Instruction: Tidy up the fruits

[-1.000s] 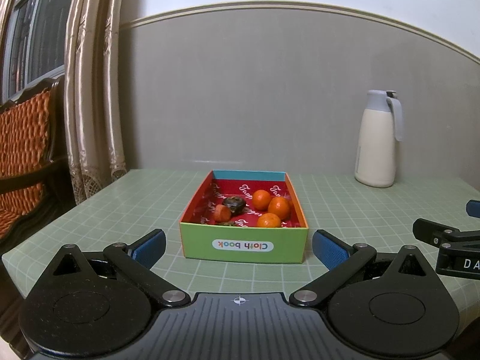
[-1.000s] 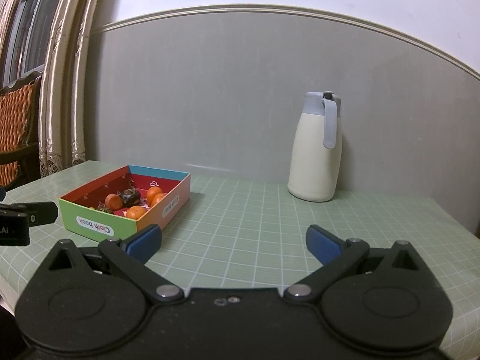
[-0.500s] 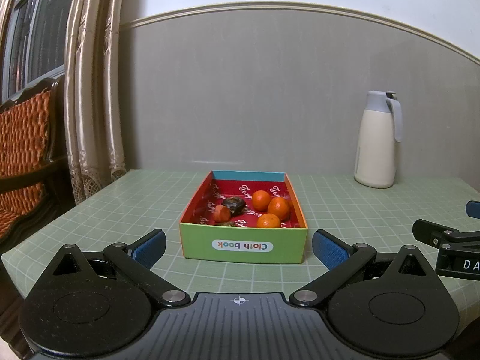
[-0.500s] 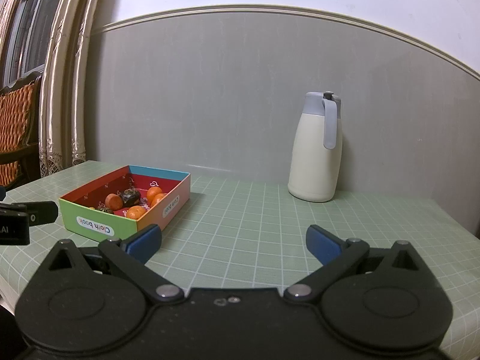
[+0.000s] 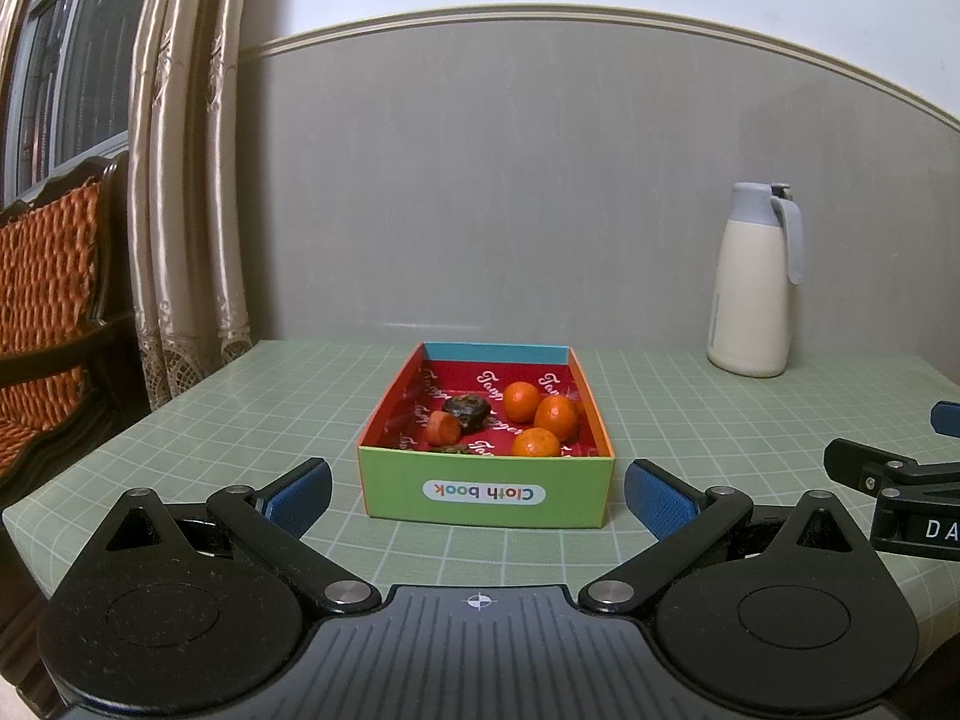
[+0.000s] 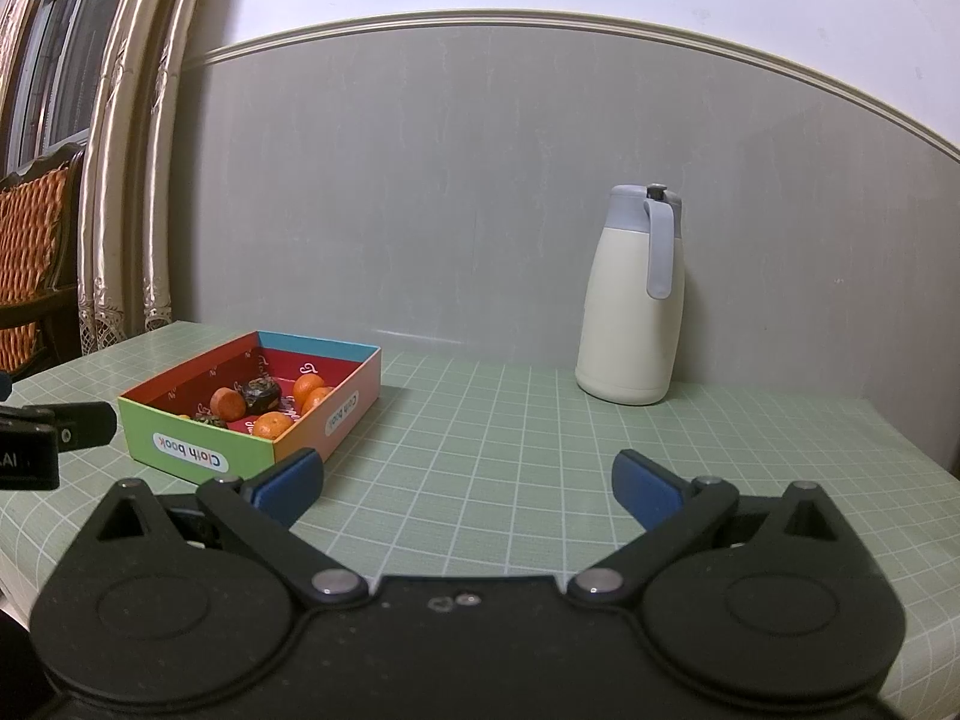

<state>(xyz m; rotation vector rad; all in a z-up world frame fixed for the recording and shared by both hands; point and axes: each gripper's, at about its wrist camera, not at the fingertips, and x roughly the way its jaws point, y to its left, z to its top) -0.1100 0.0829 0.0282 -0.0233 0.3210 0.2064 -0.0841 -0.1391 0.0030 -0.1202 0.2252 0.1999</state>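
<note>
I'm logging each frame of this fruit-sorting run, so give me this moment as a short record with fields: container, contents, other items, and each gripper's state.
container: open cardboard box labelled "Cloth book", on the green grid table
contents: three oranges, a cut reddish fruit piece, a dark shrivelled fruit, a small dark bit at the front wall
other items: cream jug with grey lid, upright by the wall
left gripper: open, empty, facing the box
right gripper: open, empty, over bare table

Fruits [image 5: 528, 414] in box [image 5: 486, 495], jug [image 5: 753, 282] behind-right
</note>
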